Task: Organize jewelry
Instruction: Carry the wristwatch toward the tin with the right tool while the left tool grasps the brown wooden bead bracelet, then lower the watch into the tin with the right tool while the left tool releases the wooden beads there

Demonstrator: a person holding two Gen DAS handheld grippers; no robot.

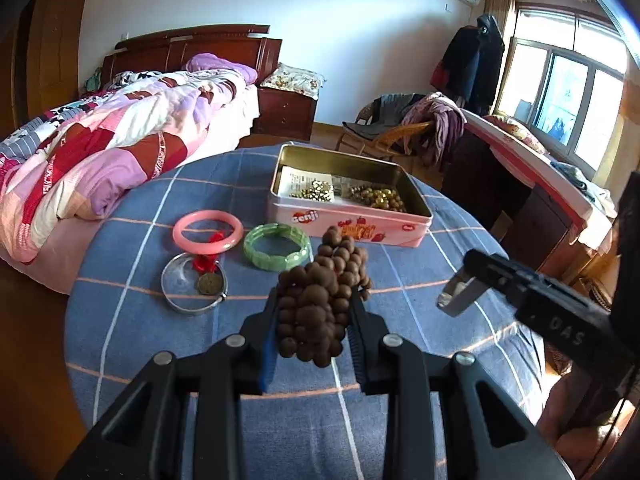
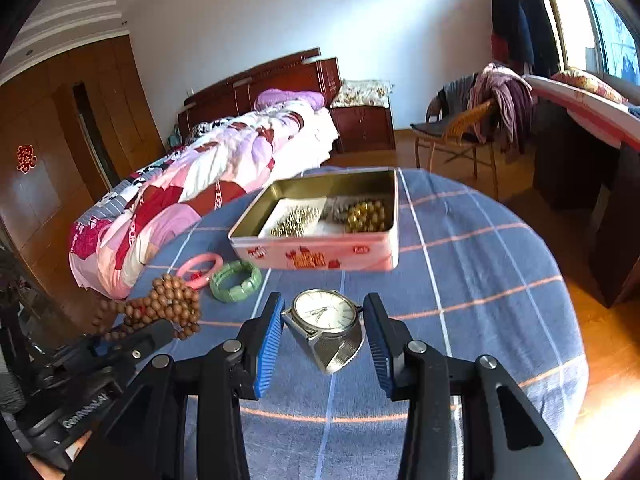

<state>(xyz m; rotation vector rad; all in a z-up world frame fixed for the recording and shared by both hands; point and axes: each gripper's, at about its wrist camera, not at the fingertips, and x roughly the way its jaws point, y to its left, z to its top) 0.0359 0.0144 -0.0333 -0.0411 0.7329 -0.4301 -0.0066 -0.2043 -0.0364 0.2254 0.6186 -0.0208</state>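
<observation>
Blue checked cloth covers your round worktop (image 2: 480, 248), which stands in a bedroom: a bed (image 1: 100, 148) with a pink patchwork quilt lies just beyond its far left edge, a wicker chair (image 2: 460, 128) draped with clothes stands behind it, and a window (image 1: 568, 92) lights the right side.

On the cloth, the open pink tin (image 1: 348, 224) sits toward the far edge, with gold beads (image 1: 378, 197) and smaller gold pieces on paper inside it. Just left of the tin lie a green bangle (image 1: 277, 246) and a pink bangle (image 1: 208, 231), close together; nearer you a silver ring (image 1: 194, 284) lies flat with a coin on a red cord (image 1: 208, 276) inside it.

The cloth's near half and its whole right side are bare, so you have free room there. The worktop's rim curves away on both sides to wooden floor.

Your left tongs (image 1: 316, 320) are clamped partway closed on a bunch of brown wooden beads (image 1: 316, 300), lifted clear of the cloth, loops spilling over the fingers. Your right tongs (image 2: 322, 332) grip a silver watch (image 2: 326, 314) by the sides of its case, face up, with its mesh strap hanging below, in front of the tin.
</observation>
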